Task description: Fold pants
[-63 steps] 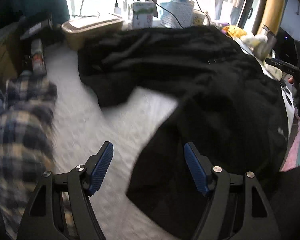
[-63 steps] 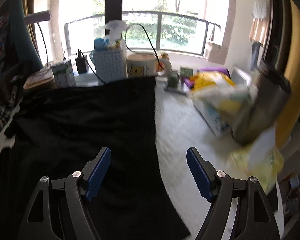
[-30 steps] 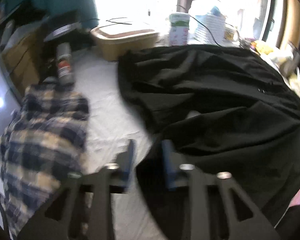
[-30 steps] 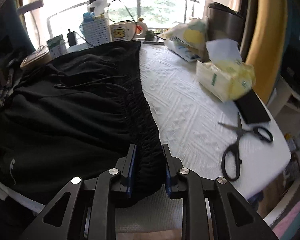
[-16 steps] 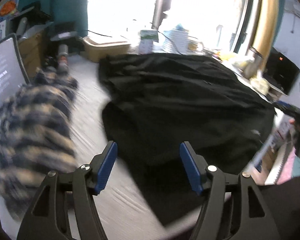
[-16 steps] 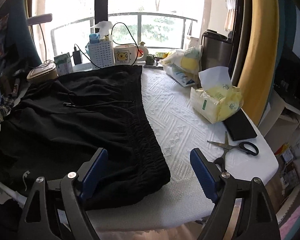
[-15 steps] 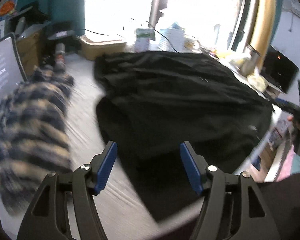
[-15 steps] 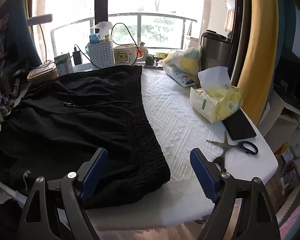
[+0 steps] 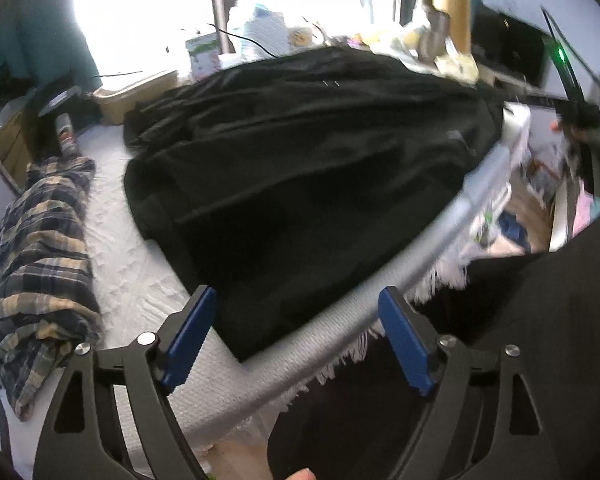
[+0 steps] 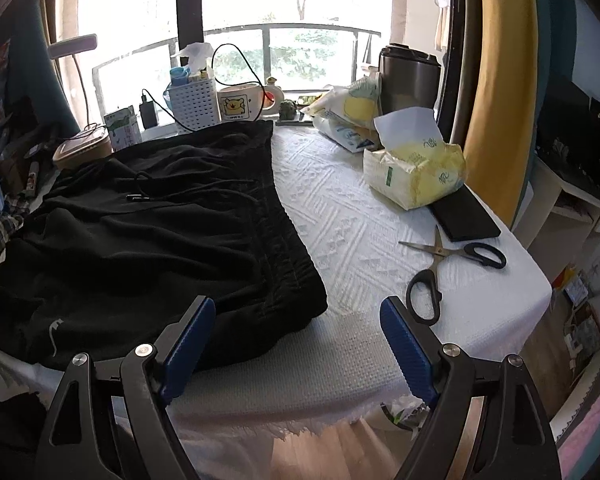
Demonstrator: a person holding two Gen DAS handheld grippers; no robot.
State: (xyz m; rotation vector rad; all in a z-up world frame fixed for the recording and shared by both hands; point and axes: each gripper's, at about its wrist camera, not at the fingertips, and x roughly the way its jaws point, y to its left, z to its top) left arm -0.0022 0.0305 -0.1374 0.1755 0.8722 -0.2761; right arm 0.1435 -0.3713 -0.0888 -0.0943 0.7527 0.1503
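We see the black pants point(image 10: 148, 240) lying spread on the white textured cloth of the worktop point(image 10: 364, 216), filling its left and middle part. The elastic waistband runs along the garment's right edge in the right wrist view, with a drawstring lying loose across the fabric and a small pale logo near the front edge. The cloth is rumpled in soft ridges, and its near corner sits close to the worktop's front edge.

Our right gripper point(image 10: 296, 344) hovers just off the front edge of the worktop, its jaws spread wide and holding nothing; the waistband corner lies beyond and slightly left of the gap, and we see no contact. Our left gripper point(image 9: 300, 340) likewise has its jaws wide apart and empty, hanging above the front rim of the worktop, with the pants point(image 9: 300, 160) stretching away ahead of it. The left wrist view is tilted and blurred.

To the right of the pants lie black-handled scissors point(image 10: 448, 268), a flat black slab point(image 10: 464, 216) and a yellow tissue pack point(image 10: 416, 172), all apart from the garment. A plaid cloth point(image 9: 40, 264) lies heaped on the worktop left of the pants. Along the window at the far edge stand a white perforated basket point(image 10: 194, 100), a mug point(image 10: 240, 102) and a dark steel canister point(image 10: 410, 80).
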